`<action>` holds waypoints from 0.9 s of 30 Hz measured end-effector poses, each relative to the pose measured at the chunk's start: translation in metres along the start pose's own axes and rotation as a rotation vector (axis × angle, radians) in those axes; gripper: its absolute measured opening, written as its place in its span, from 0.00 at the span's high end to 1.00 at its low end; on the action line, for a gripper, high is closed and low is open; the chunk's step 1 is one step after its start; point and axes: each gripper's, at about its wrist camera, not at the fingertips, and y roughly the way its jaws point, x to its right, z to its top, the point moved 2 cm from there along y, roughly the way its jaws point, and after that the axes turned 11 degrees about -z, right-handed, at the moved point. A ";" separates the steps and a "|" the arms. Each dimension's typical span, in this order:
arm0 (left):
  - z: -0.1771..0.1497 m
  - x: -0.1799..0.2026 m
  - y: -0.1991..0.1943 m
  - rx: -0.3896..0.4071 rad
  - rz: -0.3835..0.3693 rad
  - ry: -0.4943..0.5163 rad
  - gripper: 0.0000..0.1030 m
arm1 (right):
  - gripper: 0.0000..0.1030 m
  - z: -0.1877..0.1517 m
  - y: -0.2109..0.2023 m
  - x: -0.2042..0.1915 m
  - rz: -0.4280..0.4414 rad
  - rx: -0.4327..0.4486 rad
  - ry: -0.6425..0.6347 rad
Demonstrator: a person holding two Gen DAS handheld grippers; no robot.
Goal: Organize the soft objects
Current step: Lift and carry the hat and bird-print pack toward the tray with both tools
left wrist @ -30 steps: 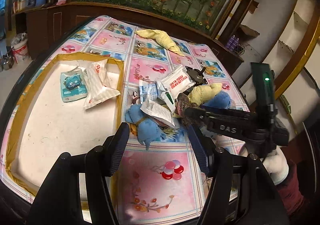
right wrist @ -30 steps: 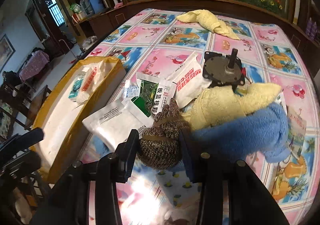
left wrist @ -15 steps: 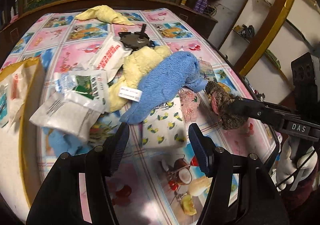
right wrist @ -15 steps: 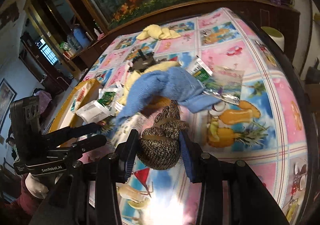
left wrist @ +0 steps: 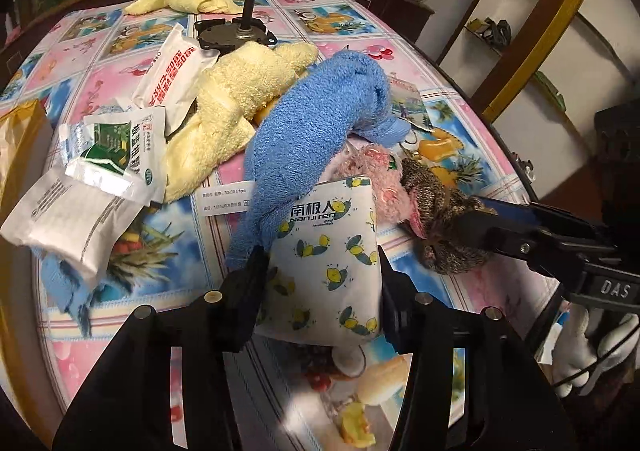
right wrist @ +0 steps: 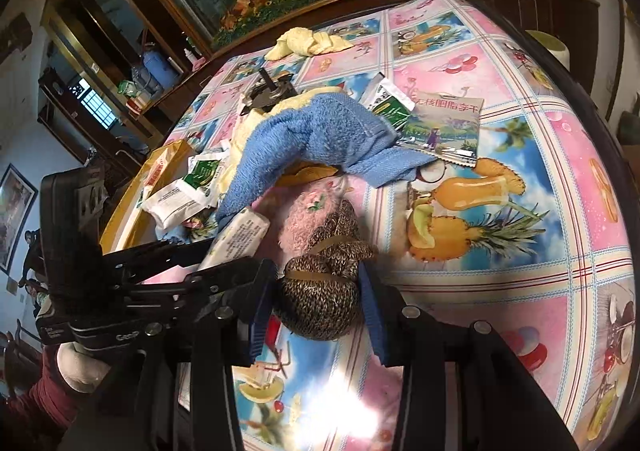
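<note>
Your left tongs (left wrist: 320, 271) had just been closing, and the lemon-print pack (left wrist: 326, 251) sat between their fingers with both pads against its sides, low in the middle of the left wrist frame. Your right tongs (right wrist: 316, 303) were clenched on the brown knit bundle (right wrist: 324, 291), which filled the gap between the blue pads at the lower centre of the right wrist frame. In the left wrist frame that same bundle showed at the right edge, touching a pink fuzzy piece (left wrist: 376, 179) that lay just beside the pack.

A blue towel (left wrist: 312, 131) draped over the top of the pack and ran up toward the middle of the frame, lying partly on a yellow towel (left wrist: 236, 99) to its left. A second yellow cloth (left wrist: 180, 1) lay well apart at the upper left, near the far edge of the surface (left wrist: 460, 131). A dark metal part with a shaft (left wrist: 236, 35) stood just above the yellow towel. White and green sachets (left wrist: 116, 147) were heaped at the left, beside the gold rim of a tray (left wrist: 20, 139). In the right wrist frame a flat foil packet (right wrist: 444, 127) lay at the upper right of the blue towel, touching its corner.
</note>
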 end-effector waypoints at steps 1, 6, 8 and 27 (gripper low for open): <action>-0.005 0.001 -0.010 0.010 -0.021 -0.003 0.52 | 0.60 -0.001 -0.001 -0.002 0.014 -0.003 0.001; -0.023 0.005 -0.064 0.052 -0.117 -0.012 0.53 | 0.60 -0.001 -0.018 -0.020 0.130 -0.007 0.002; -0.025 0.002 -0.096 0.107 -0.149 -0.023 0.55 | 0.60 0.003 -0.029 -0.034 0.183 0.013 -0.014; -0.008 0.012 -0.376 0.601 0.083 0.140 0.60 | 0.60 0.065 -0.186 -0.157 0.268 0.332 -0.192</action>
